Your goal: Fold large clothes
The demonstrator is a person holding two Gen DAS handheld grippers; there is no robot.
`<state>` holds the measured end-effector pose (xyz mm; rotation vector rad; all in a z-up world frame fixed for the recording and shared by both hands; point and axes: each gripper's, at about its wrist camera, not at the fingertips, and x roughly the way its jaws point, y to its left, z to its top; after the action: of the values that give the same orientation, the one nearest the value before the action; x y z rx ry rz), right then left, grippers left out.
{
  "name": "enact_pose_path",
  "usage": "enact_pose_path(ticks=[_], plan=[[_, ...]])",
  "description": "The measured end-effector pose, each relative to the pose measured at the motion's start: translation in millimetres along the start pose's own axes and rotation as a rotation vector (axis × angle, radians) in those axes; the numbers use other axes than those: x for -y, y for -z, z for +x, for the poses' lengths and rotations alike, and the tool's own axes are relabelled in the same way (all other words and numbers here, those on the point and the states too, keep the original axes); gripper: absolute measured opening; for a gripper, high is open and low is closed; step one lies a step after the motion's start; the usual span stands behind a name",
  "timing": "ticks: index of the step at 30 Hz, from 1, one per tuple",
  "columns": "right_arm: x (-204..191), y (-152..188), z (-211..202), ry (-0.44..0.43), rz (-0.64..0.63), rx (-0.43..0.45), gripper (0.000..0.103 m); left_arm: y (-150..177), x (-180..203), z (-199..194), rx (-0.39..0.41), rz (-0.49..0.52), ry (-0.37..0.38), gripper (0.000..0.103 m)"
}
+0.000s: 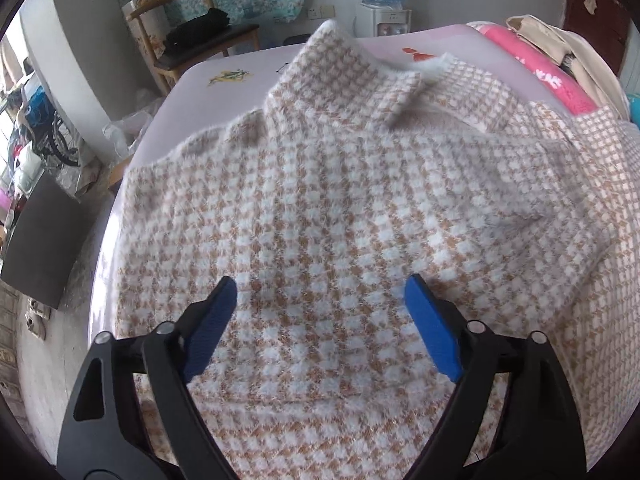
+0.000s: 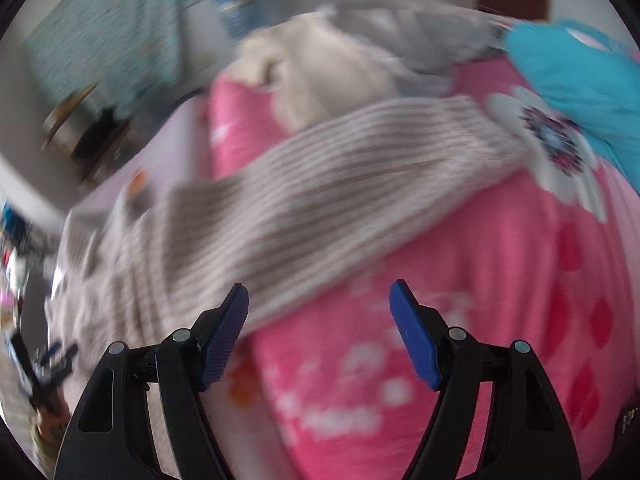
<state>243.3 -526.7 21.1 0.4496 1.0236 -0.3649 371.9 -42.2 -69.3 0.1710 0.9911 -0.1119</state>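
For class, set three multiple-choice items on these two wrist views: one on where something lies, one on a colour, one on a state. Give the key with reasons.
1. Where does the wooden chair stand?
A. Beyond the bed's far left corner
B. On the bed
C. Under the sweater

2. What colour are the left gripper finger pads?
A. Red
B. Blue
C. Yellow

3. How does the right gripper stand?
A. Shut on the sweater
B. Shut on the quilt
C. Open, holding nothing

Key: 1 A, it stands by the wall past the bed. 2 B, both pads are blue. 3 C, its jaws stand apart above the checked sweater sleeve and pink quilt, gripping neither.
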Motion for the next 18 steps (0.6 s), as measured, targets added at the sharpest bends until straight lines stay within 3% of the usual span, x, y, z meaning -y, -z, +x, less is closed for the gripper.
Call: enact_pose_path(ticks=[8,18], plan=[[79,-52,28,0.005,0.221,-0.013,0.071,-2,-2,3,-0.017,-0.018,0.01,0.086],[115,-79,77,0.013,0.43,-0.012,0.058,-3,-8,7,-0.032,-0.051,0.038,0.088]])
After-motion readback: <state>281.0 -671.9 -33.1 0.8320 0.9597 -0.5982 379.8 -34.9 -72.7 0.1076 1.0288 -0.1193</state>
